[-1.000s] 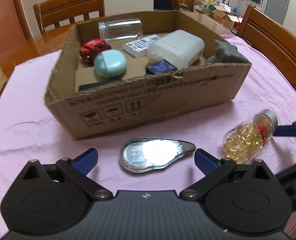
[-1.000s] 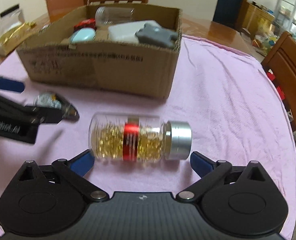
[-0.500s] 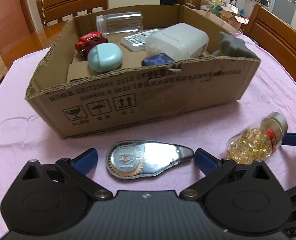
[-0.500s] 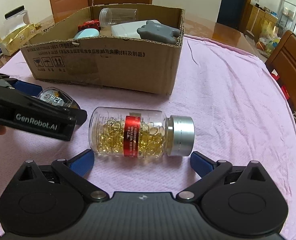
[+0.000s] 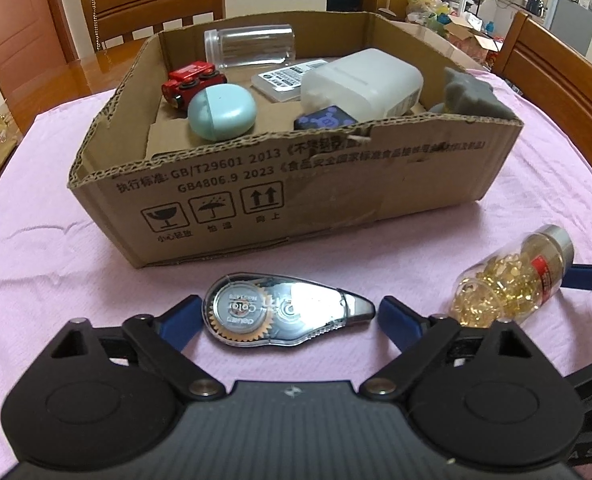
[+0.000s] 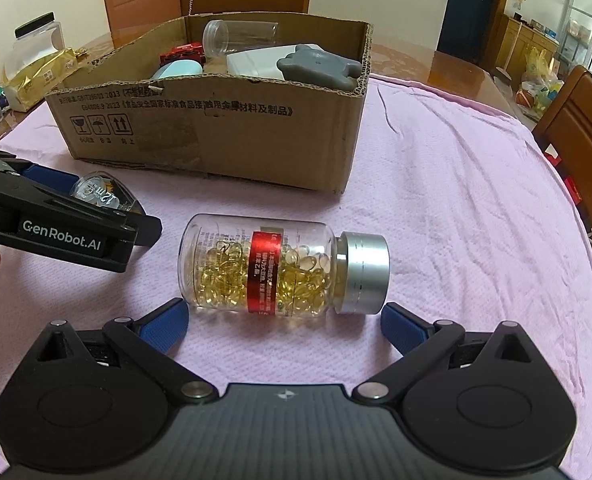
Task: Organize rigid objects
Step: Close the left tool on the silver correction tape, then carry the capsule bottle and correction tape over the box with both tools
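Observation:
A clear correction-tape dispenser (image 5: pixel 283 310) lies flat on the pink cloth between the blue fingertips of my open left gripper (image 5: pixel 289 316); it also shows in the right wrist view (image 6: pixel 101 196). A clear bottle of yellow capsules (image 6: pixel 279 268) with a red band and silver cap lies on its side just ahead of my open right gripper (image 6: pixel 283 320); it also shows in the left wrist view (image 5: pixel 512 280). The cardboard box (image 5: pixel 296 184) stands behind both and holds several objects.
The box holds a red toy car (image 5: pixel 191 80), a mint case (image 5: pixel 221 112), a white container (image 5: pixel 360 80), a clear jar (image 5: pixel 251 46) and a grey toy (image 5: pixel 472 92). Wooden chairs (image 5: pixel 560 72) surround the table. Packets and bottles (image 6: pixel 35 68) sit at the far left.
Both grippers have moved forward and lower; the tape dispenser now sits between the left fingertips and the bottle is closer to the right fingertips. Both stay open.

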`<state>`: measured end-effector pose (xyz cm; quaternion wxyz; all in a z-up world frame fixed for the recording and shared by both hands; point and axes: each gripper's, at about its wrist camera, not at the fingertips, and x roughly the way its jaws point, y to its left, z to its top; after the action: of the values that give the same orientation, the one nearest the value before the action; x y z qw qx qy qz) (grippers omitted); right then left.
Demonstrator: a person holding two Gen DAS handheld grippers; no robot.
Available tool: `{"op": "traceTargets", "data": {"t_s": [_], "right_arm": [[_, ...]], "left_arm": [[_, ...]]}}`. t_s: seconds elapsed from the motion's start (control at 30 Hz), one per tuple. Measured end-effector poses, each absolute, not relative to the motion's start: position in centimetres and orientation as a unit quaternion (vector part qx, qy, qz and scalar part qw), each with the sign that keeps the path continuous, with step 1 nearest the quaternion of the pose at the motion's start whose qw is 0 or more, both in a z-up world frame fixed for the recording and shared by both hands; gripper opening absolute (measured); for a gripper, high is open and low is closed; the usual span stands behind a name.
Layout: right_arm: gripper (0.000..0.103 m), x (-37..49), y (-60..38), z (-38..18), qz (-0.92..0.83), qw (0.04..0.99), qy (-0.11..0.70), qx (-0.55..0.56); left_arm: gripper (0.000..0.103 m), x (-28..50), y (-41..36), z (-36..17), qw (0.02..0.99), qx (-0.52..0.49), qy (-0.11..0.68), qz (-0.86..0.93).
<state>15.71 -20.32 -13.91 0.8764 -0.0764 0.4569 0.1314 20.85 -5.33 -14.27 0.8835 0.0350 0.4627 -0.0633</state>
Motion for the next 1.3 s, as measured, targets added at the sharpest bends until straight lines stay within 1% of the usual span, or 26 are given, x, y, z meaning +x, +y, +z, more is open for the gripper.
{"op": "traceTargets", "data": {"t_s": [0.4,0.6,0.7,0.8,1.1,1.3], "right_arm": [[0.103,16.8,-20.3,-12.6,0.137,0.875,0.460,-0.059],[0.103,17.6,-19.1,-12.4,0.128,0.877,0.457,-0.074],[0.097,17.8,-18.9,-12.4,0.123,0.877,0.458,-0.081],[0.097,17.9,-19.1,-12.3,0.121,0.874,0.464,-0.081],[0.096,18.0,-19.8,-10.8,0.135,0.866,0.475,-0.081],[0.096,17.8,-20.6,-8.1,0.167,0.864,0.467,-0.088]], "left_arm": [[0.090,20.8,-5.0,-14.3,0.883,0.044,0.461,-0.080],[0.089,20.9,-4.9,-14.2,0.881,0.048,0.462,-0.089],[0.089,21.0,-4.6,-14.1,0.879,0.048,0.466,-0.094],[0.089,20.9,-4.4,-13.8,0.877,0.051,0.467,-0.097],[0.089,20.4,-3.6,-10.7,0.871,0.074,0.468,-0.130],[0.089,19.6,-3.3,-6.9,0.870,0.086,0.459,-0.156]]}}
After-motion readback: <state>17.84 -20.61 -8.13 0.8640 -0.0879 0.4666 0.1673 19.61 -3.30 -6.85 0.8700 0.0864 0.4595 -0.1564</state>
